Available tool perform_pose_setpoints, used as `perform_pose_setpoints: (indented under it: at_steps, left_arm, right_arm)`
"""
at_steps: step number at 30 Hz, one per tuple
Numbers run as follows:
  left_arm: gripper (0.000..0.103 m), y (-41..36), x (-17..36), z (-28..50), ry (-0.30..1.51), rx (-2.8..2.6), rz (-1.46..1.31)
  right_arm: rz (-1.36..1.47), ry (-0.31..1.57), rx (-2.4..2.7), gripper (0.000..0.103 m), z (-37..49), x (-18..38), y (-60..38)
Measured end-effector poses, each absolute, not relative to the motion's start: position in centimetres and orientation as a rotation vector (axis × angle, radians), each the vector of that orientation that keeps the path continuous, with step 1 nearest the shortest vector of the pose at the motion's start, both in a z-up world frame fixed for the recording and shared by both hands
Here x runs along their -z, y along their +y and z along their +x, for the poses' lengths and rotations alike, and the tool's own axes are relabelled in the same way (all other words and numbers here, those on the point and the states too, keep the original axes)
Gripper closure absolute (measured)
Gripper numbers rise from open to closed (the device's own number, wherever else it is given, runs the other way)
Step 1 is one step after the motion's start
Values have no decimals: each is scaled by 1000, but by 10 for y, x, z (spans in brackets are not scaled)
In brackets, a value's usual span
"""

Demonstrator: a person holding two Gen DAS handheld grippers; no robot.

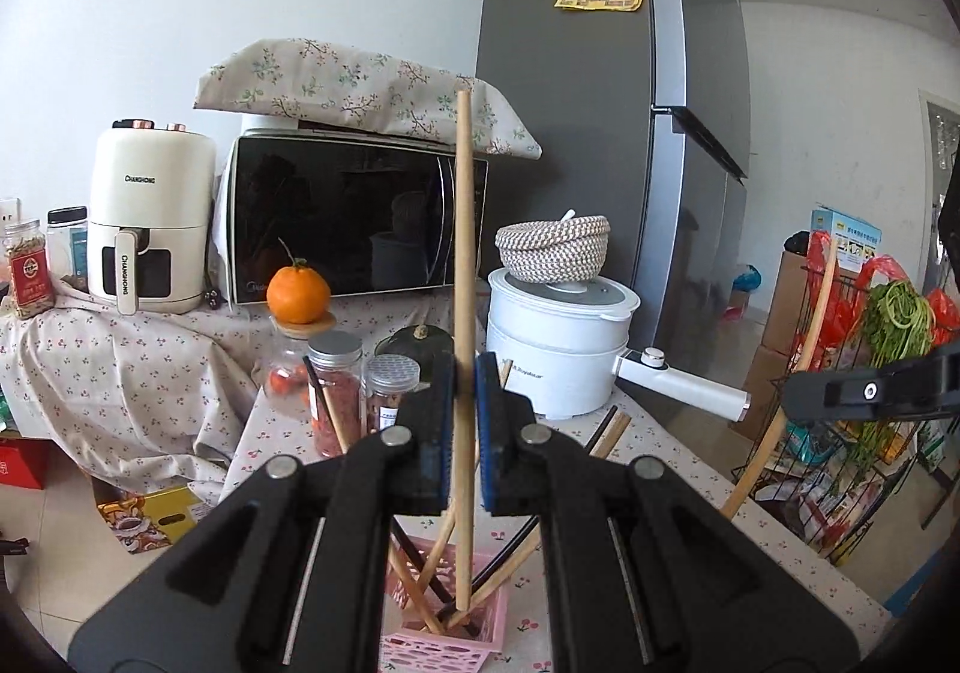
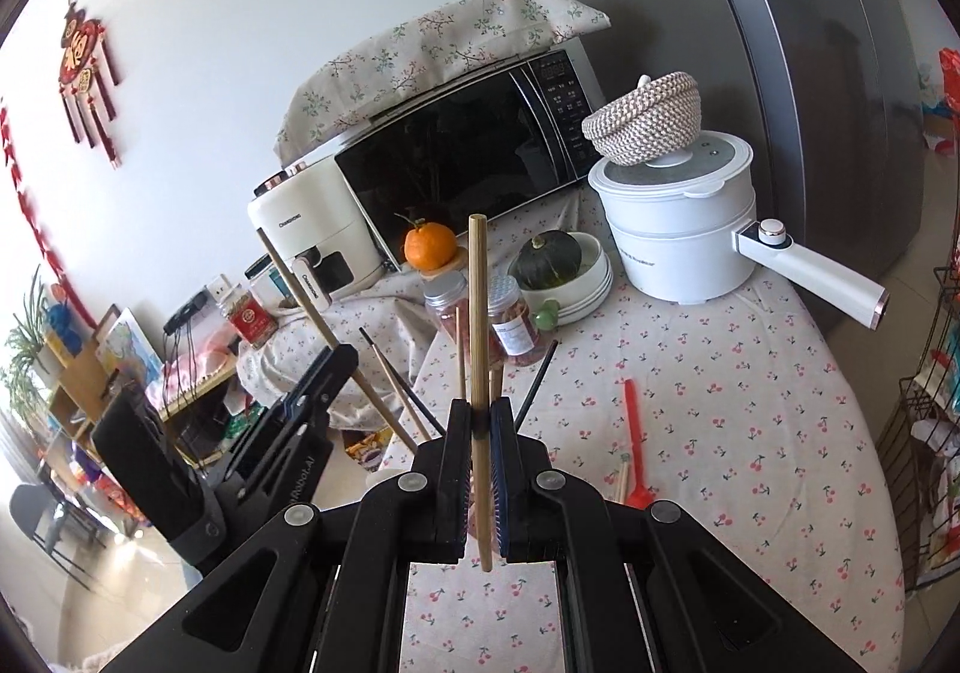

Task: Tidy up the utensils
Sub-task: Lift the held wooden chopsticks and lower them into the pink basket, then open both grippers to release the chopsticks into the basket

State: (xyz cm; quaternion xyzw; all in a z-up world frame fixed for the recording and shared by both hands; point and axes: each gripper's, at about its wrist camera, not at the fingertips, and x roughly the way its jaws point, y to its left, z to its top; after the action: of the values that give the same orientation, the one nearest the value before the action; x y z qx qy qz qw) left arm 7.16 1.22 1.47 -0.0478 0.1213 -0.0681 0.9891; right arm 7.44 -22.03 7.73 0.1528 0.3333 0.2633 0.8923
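My left gripper (image 1: 463, 373) is shut on a wooden chopstick (image 1: 463, 253) held upright; its lower end hangs over a pink slotted holder (image 1: 474, 640) that holds several wooden and dark chopsticks. My right gripper (image 2: 480, 415) is shut on another wooden chopstick (image 2: 478, 313), also upright, above the cherry-print tablecloth (image 2: 720, 433). The left gripper (image 2: 312, 385) with its chopstick (image 2: 312, 307) shows at the left of the right wrist view. The right gripper (image 1: 870, 391) with its chopstick (image 1: 798, 367) shows at the right of the left wrist view. A red spoon (image 2: 633, 439) and a wooden stick end (image 2: 621, 478) lie on the cloth.
Behind stand two spice jars (image 1: 336, 391), a jar with an orange (image 1: 298, 294) on top, a microwave (image 1: 354, 223), an air fryer (image 1: 150, 217), a white electric pot (image 2: 684, 229) with a woven basket (image 2: 645, 118), a squash in bowls (image 2: 552, 259), a fridge (image 1: 600, 133) and a wire rack (image 1: 852, 433).
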Motion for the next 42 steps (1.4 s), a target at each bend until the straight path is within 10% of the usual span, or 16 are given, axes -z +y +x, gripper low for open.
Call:
perform_pose_setpoints:
  at_steps: [10, 26, 42]
  left_arm:
    - [93, 20, 19, 105, 439, 99, -159]
    - [50, 48, -9, 51, 617, 99, -177]
    - [48, 69, 1, 42, 702, 133, -235]
  right_arm:
    - [331, 694, -532, 97, 88, -71, -210]
    - [316, 586, -514, 97, 96, -73, -181]
    - [251, 642, -471, 96, 124, -30, -131]
